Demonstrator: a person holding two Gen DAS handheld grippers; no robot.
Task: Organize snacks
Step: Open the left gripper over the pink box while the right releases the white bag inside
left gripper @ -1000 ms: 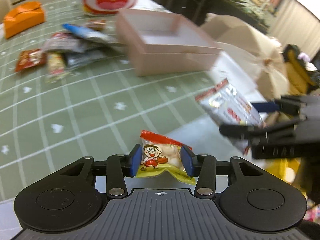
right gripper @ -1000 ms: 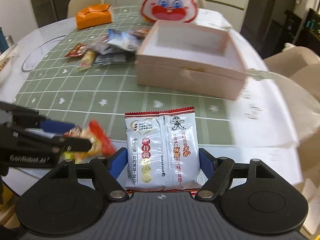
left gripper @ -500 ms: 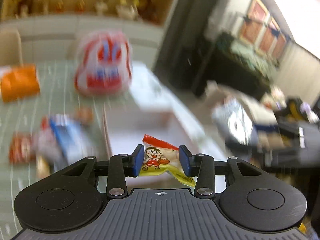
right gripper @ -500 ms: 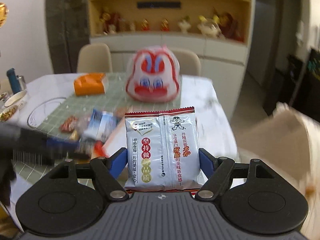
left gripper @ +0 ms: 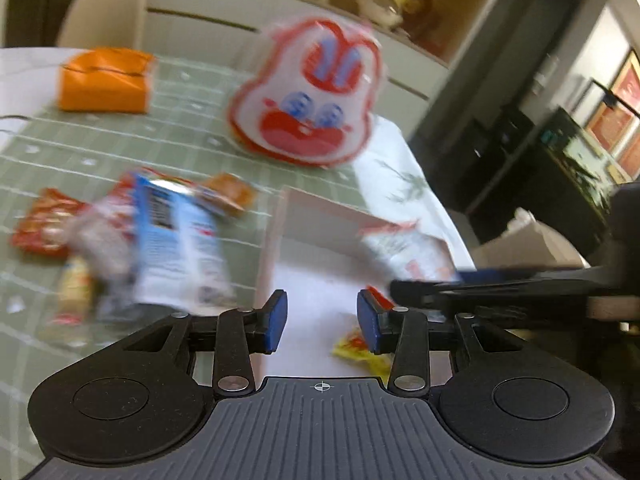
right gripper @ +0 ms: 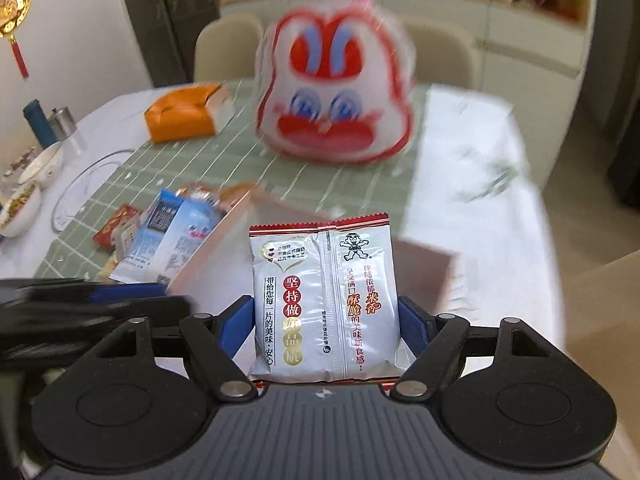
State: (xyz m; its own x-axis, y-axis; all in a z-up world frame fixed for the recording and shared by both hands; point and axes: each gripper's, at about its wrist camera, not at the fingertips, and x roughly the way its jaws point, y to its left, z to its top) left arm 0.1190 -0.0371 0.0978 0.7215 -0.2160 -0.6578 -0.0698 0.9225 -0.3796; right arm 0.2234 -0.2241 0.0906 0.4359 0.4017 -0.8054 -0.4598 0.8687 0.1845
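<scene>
Packet (right gripper: 324, 304) between right hand-held gripper (right gripper: 326, 320) pads

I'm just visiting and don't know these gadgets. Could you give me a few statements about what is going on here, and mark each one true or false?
1. The right gripper holds a silver snack packet between its blue pads. True.
2. The left gripper clamps the small yellow snack. False: nothing sits between its pads; the snack lies below, inside the pink box.
3. A big rabbit-face bag stands on the green checked tablecloth beyond the box. True.
4. The orange tissue pack sits inside the box. False: it lies on the tablecloth, apart from the box.
5. Loose snacks lie on the tablecloth beside the box. True.
</scene>
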